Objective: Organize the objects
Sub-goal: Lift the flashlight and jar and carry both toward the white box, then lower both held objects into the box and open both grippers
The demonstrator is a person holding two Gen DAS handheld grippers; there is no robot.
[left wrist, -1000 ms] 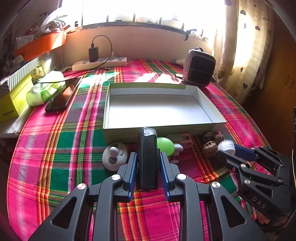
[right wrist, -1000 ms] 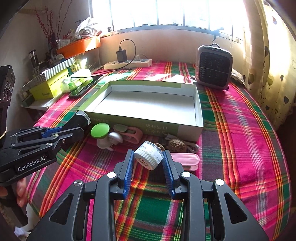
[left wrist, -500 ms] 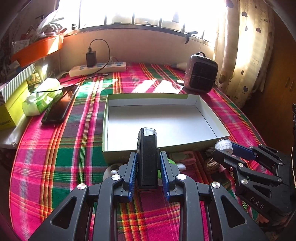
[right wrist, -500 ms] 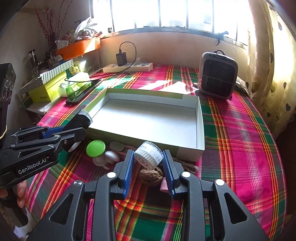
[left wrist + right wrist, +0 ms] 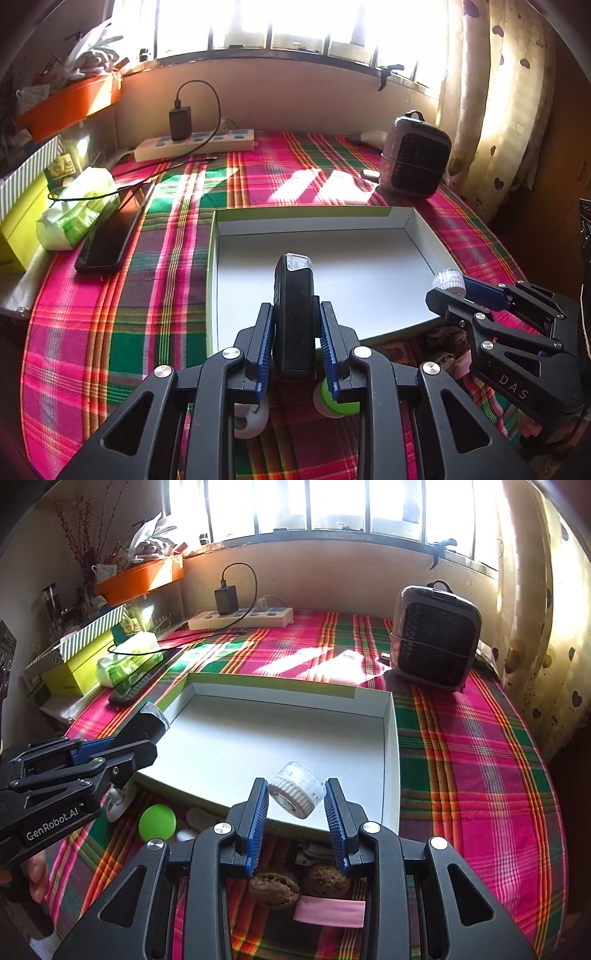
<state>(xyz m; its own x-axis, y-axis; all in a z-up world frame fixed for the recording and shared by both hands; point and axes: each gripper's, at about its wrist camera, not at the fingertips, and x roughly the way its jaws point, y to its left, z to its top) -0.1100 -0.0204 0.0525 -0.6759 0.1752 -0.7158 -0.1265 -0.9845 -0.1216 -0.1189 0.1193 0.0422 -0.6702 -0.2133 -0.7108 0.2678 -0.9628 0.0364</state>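
Observation:
My left gripper point(image 5: 295, 325) is shut on a black flashlight point(image 5: 293, 306) with a clear tip, held over the near edge of the shallow white box point(image 5: 369, 273). My right gripper point(image 5: 297, 801) is shut on a small white ribbed jar point(image 5: 297, 794), held above the box's near edge point(image 5: 258, 738). Each gripper shows in the other view: the right one point(image 5: 448, 286) and the left one point(image 5: 147, 727). A green-lidded item point(image 5: 157, 822), two walnuts point(image 5: 273, 888) and a pink strip point(image 5: 328, 912) lie on the plaid cloth before the box.
A small heater point(image 5: 436, 638) stands at the back right. A power strip with a charger point(image 5: 192, 142), a black phone point(image 5: 110, 232), a tissue pack point(image 5: 74, 210) and a yellow-green box point(image 5: 74, 664) sit at the left. A white round item point(image 5: 251, 421) lies below my left gripper.
Both grippers have risen and moved forward with their objects, from in front of the box to above its near edge. The loose items on the cloth now lie beneath them.

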